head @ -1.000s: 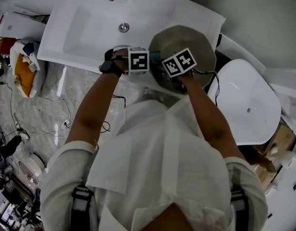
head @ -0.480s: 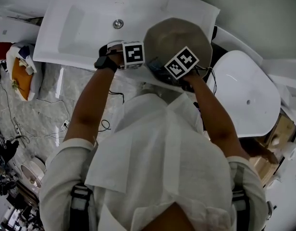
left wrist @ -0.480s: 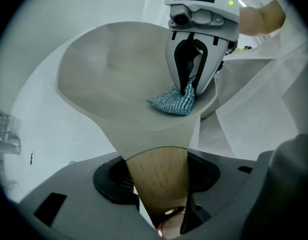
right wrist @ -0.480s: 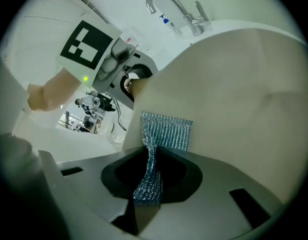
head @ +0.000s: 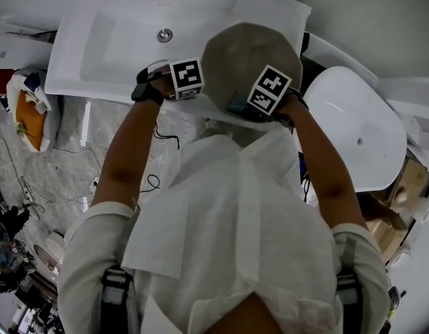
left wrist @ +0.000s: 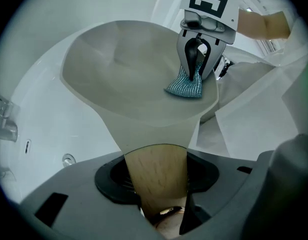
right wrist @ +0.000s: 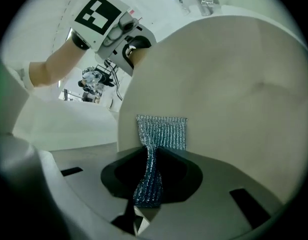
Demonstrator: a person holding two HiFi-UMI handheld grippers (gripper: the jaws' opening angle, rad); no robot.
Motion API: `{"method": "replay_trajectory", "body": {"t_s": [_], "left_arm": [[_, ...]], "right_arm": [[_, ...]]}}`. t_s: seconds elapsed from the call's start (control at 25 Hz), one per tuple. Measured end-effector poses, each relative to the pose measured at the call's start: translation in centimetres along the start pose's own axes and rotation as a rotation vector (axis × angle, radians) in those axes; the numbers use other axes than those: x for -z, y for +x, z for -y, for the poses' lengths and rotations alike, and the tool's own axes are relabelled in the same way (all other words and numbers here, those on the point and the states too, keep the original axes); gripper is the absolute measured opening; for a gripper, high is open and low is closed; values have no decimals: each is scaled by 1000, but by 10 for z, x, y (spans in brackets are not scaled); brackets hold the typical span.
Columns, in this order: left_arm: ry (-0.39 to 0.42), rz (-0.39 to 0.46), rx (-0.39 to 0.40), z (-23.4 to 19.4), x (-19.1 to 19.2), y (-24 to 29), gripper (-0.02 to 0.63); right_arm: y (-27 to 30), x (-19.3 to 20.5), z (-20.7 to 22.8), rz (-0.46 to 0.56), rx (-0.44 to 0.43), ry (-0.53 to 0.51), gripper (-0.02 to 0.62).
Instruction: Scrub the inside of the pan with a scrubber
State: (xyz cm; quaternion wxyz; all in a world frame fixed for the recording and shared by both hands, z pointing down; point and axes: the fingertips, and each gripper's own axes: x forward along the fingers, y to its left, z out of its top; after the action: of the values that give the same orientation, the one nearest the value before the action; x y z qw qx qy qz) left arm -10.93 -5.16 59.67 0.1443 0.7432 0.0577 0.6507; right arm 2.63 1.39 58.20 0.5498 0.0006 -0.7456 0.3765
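Scrubbing step: left gripper (left wrist: pixel 160 215) clamps pan (left wrist: pixel 125 71) handle (left wrist: pixel 156 181), right gripper (right wrist: pixel 146 196) pinches scrubber (right wrist: pixel 163 132) against the inside; next, rub w/ pressure.

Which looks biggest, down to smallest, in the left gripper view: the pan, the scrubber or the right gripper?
Largest: pan, by far.
Middle: right gripper.
Smallest: scrubber, pinched in that gripper, so equally near the camera.

Pan (head: pixel 249 58) – plain matte beige; handle (left wrist: pixel 156 179) pale wood grain. Scrubber (right wrist: pixel 161 131) teal-blue, ribbed knit, glinting. Sink (head: pixel 117 40) white. Right gripper (left wrist: pixel 194 76) grey – black-and-white square marker on cube. Floor (head: pixel 68 152) grey marbled. Shirt (head: pixel 228 242) white.
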Motion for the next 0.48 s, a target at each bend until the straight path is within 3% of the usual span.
{"method": "replay_trajectory", "body": {"t_s": [0.2,0.36,0.48], "left_arm": [[-8,-9,6,1,1,-1,233],[-15,-9,10,2,0,-1,232],[-19,-3,15,3,-2,-4,232]], "right_arm": [[-7,15,8,-106,13,-30,54],[-16,32,25,-214,74,-68,54],[-22,39,33,-244,87,-66,54]]}}
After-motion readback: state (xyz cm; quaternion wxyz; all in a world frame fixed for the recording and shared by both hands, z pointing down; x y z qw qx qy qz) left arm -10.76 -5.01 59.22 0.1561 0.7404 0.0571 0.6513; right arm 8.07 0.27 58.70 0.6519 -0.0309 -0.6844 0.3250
